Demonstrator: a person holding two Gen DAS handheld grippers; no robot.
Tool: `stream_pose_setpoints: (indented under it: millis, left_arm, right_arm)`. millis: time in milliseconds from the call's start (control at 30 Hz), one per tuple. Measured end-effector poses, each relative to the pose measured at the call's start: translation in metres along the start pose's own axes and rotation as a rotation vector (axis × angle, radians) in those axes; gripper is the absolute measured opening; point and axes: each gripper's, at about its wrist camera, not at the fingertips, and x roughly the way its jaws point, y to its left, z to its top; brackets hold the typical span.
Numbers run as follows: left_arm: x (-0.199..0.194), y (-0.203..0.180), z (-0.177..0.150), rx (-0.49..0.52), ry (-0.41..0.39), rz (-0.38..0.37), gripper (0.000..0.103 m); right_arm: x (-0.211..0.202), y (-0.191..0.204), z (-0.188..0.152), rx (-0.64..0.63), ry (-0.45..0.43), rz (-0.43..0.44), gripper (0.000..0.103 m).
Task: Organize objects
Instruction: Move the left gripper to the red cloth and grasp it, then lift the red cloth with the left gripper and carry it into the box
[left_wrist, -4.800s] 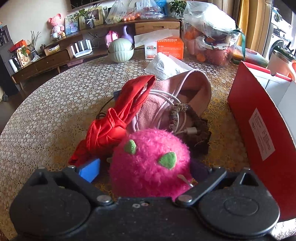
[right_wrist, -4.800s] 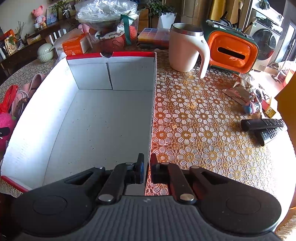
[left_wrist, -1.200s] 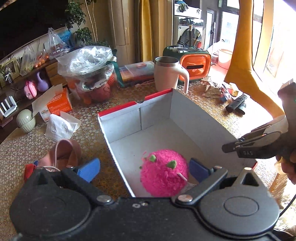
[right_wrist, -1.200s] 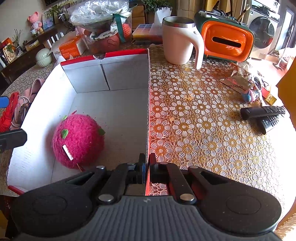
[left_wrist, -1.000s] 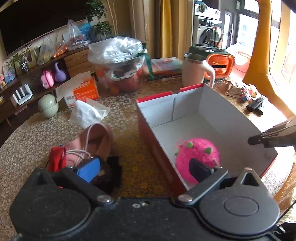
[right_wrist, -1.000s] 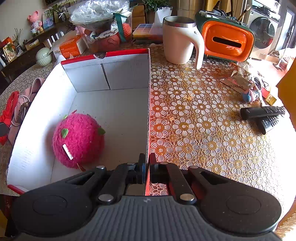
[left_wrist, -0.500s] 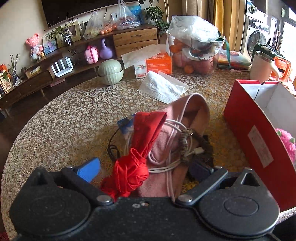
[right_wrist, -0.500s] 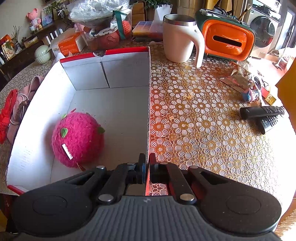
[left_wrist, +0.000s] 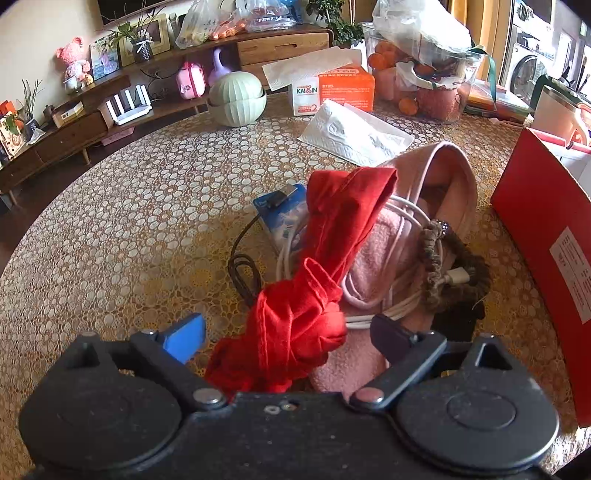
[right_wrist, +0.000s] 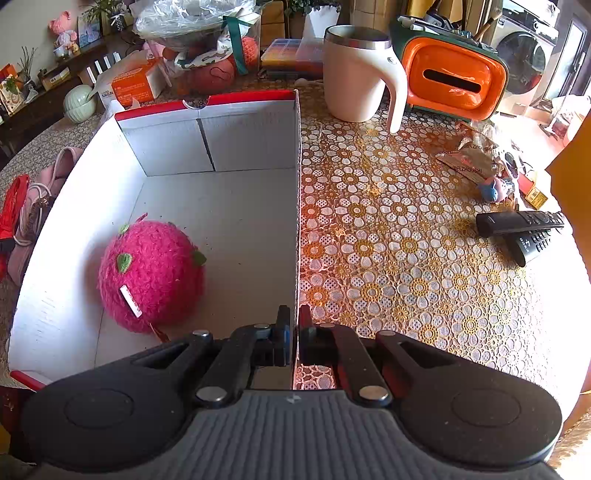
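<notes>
A red knotted cloth (left_wrist: 314, 280) lies on a pile with a pink slipper (left_wrist: 436, 192), a white cable (left_wrist: 402, 291), a brown hair tie (left_wrist: 432, 254) and a black cable (left_wrist: 240, 266). My left gripper (left_wrist: 288, 332) is open, its fingers on either side of the cloth's knot. The red box (right_wrist: 221, 206) with a white inside holds a pink fuzzy ball (right_wrist: 151, 277). My right gripper (right_wrist: 293, 332) is shut on the box's right wall near the front corner.
A blue packet (left_wrist: 284, 218) lies under the pile. A tissue (left_wrist: 354, 133), an orange tissue box (left_wrist: 332, 92) and a green bowl (left_wrist: 236, 99) stand behind. A white mug (right_wrist: 358, 74), an orange holder (right_wrist: 450, 77) and remotes (right_wrist: 524, 229) are right of the box.
My left gripper let go of the pink ball in the box, swung left to the pile and has come down around the red cloth. My right gripper keeps holding the box wall.
</notes>
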Motion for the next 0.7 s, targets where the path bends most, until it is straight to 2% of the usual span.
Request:
stream_pose_setpoints:
  millis: [267,467,700]
  left_arm:
    - [0.004,0.001,-0.001,-0.008,0.012,-0.015,0.06]
    - [-0.009,-0.003,0.001,0.008,-0.005,0.01,0.05]
    - [-0.05,-0.013,0.011,0.012,-0.047,-0.005,0.048]
  right_arm:
    - [0.001,0.0,0.0,-0.004,0.002,-0.003,0.003]
    - [0.001,0.002,-0.001,-0.016,-0.001,-0.008,0.003]
    - [0.001,0.001,-0.001,-0.019,-0.005,-0.003,0.003]
